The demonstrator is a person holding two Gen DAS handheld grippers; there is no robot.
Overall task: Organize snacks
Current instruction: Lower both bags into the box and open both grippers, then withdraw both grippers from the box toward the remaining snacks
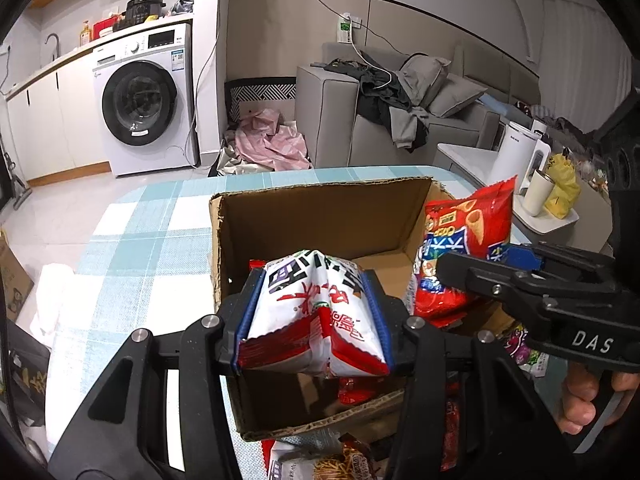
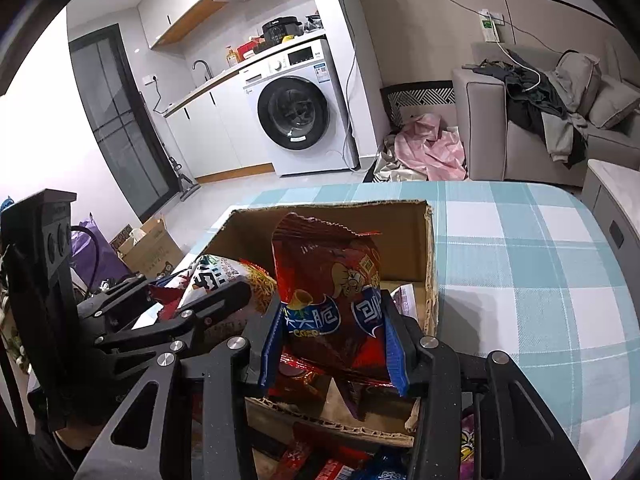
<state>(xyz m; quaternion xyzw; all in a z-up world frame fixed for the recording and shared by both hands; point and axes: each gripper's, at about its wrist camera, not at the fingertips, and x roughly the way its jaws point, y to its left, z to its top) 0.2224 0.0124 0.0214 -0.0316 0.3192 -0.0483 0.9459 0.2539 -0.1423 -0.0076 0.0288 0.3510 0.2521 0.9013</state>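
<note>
Two handheld grippers hover over one open cardboard box (image 1: 320, 216) on a table (image 2: 520, 240) covered in blue-and-white check. The left gripper (image 1: 314, 320) has its jaws pinching one white-and-red snack bag (image 1: 316, 312) above the box's near half. The right gripper (image 2: 332, 344) has its jaws clamped on one red snack bag (image 2: 328, 292), held upright above the box. More loose packets (image 2: 340, 464), too jumbled to count, lie just before the box's near wall.
</note>
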